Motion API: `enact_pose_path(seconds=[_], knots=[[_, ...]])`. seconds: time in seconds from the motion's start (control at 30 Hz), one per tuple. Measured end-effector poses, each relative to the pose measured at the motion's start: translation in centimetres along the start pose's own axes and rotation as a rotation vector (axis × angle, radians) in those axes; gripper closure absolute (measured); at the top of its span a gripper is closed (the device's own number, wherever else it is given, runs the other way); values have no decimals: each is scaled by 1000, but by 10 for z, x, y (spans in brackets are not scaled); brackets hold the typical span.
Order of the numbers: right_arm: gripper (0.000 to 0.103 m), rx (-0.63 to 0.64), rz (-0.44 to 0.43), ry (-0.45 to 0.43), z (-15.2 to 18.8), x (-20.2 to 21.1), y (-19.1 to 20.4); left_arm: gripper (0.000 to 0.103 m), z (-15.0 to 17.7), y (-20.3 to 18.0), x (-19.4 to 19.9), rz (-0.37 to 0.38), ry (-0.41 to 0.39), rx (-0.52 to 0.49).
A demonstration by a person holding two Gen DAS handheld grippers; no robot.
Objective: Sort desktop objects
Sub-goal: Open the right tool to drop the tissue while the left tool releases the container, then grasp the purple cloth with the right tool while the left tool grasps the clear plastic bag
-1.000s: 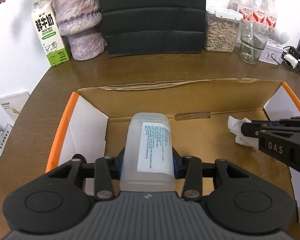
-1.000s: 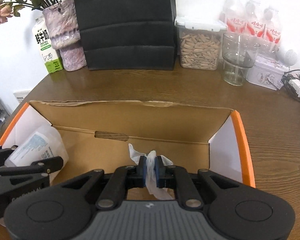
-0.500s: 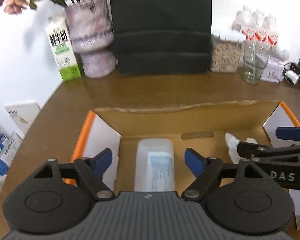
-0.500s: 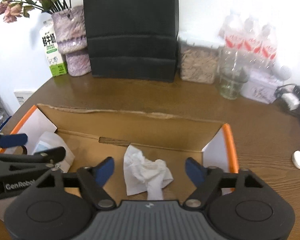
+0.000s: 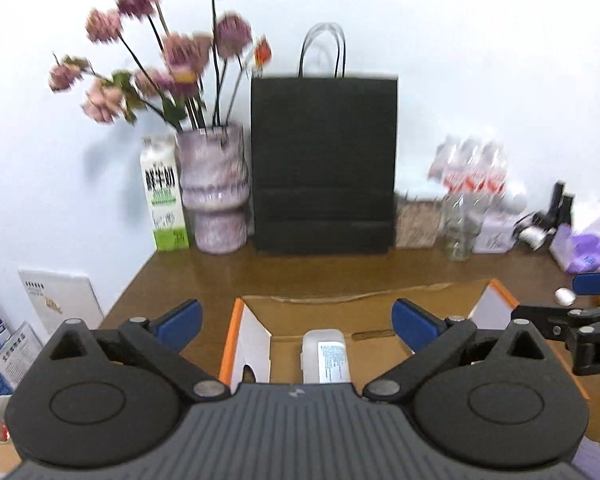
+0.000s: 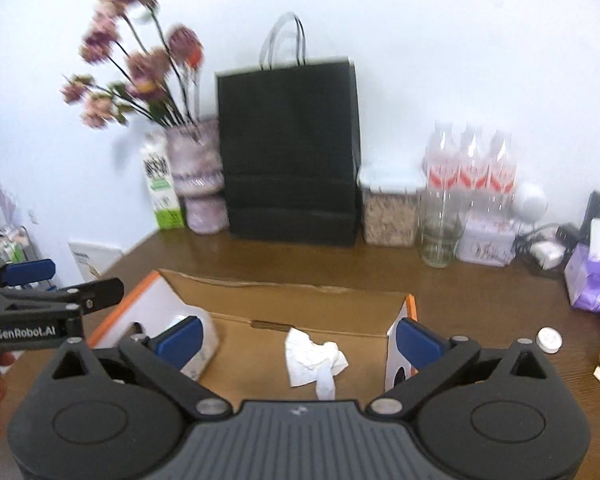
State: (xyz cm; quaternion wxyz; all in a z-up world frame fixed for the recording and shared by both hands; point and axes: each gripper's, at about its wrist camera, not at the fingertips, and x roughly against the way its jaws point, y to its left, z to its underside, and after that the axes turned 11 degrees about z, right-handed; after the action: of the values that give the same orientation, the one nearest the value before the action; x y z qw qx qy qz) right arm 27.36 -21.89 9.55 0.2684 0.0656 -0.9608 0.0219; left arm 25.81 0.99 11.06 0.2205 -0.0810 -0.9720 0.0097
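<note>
A translucent plastic bottle with a white label lies flat in the left part of an open cardboard box with orange edges. A crumpled white tissue lies on the floor of the box towards its right end. My left gripper hangs above and behind the bottle, its jaws opening wide with nothing between them. My right gripper is lifted above the tissue, its jaws also opening and holding nothing. In the right wrist view the bottle is partly hidden behind a blue pad.
Along the back wall stand a milk carton, a flower vase, a black paper bag, a seed jar, a glass and water bottles. A purple tissue pack and a small white cap lie right of the box.
Both grippers opened, letting go of the bottle and the tissue inside the box. Both then rose and drew back, so more of the wall and desk shows.
</note>
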Motion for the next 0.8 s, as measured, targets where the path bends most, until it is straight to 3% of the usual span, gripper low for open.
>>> enact_pose_path(seconds=[0.13,0.37,0.6,0.8], knots=[[0,-9,-25,-56,15,43,-2,0,8,2,44,41,-79,17],[0,-4,-37,-105,57,95,-4,0,43,4,106,48,-155,-15],[0,3,-15,-123,114,129,-6,0,92,16,139,58,-143,18],[0,-9,22,-117,161,145,-9,0,137,26,160,14,-153,50]])
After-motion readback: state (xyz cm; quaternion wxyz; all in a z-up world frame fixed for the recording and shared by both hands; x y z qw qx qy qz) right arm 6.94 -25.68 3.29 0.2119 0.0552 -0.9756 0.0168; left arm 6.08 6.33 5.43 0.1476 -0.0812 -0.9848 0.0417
